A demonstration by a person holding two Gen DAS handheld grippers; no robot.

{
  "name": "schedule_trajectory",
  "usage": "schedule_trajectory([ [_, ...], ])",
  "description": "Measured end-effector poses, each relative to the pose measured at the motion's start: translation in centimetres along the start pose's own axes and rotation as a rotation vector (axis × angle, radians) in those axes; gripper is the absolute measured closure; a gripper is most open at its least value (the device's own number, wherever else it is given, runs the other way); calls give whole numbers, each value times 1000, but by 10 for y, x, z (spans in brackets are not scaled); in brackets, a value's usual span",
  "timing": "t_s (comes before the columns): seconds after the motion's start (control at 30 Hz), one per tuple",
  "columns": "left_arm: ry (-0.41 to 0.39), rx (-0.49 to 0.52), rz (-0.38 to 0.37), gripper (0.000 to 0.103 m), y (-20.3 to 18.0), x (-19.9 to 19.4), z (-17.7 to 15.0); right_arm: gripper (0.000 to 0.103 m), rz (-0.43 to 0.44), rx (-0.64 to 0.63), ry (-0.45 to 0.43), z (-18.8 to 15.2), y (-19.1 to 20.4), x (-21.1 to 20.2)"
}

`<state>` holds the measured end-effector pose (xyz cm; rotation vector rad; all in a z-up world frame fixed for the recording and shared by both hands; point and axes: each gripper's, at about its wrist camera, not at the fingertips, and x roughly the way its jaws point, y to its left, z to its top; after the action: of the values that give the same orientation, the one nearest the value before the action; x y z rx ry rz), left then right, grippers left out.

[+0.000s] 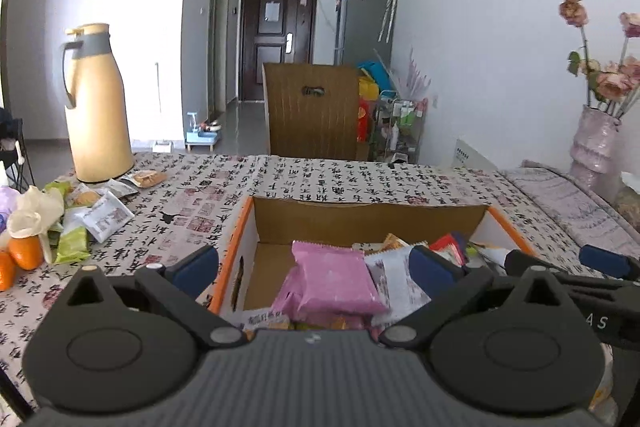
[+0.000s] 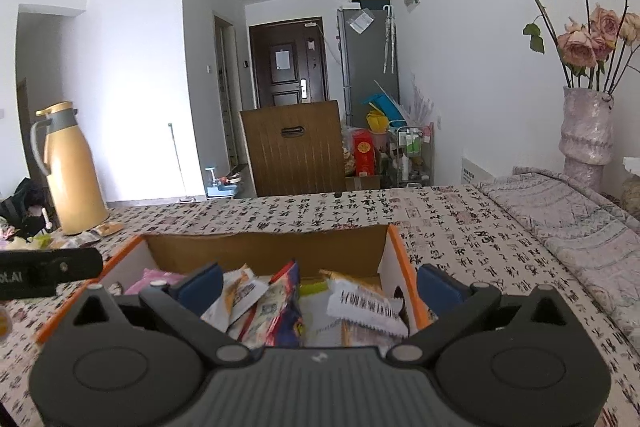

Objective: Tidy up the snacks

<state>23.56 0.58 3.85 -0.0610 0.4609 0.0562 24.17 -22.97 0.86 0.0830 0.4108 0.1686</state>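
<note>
Two grippers hang over the orange-edged box (image 1: 234,251), and we hold nothing in either: the left gripper (image 1: 316,267) has its jaws spread wide above a pink packet (image 1: 336,279) lying in the box, and the right gripper (image 2: 318,285) is just as wide above a jumble of wrappers (image 2: 272,307) at the box's right end. The snacks we have yet to sort, a loose pile of packets (image 1: 96,211), sit on the worktop (image 1: 192,195) well off to the left of the box, at the foot of the yellow flask (image 1: 96,107). That puts them on the left gripper's side, so we judge the left hand the nearer one for the next pick. The white packet (image 1: 108,217) at the pile's edge seems to lie slantwise, though the lens bends it too much to be sure.
</note>
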Motion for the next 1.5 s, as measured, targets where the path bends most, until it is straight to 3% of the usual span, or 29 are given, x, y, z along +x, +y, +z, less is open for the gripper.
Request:
schedule_trajectory([
  [0.3, -4, 23, -17, 0, 11, -58, -32, 0, 25, -13, 7, -28, 2, -68],
  [0.77, 81, 43, -63, 0, 22, -108, -95, 0, 42, -44, 95, -80, 8, -139],
  [1.13, 124, 48, -97, 0, 22, -122, -118, 0, 26, -43, 143, -100, 6, -155],
  [1.5, 133, 49, -107, 0, 20, -119, -119, 0, 17, -32, 158, -103, 2, -154],
])
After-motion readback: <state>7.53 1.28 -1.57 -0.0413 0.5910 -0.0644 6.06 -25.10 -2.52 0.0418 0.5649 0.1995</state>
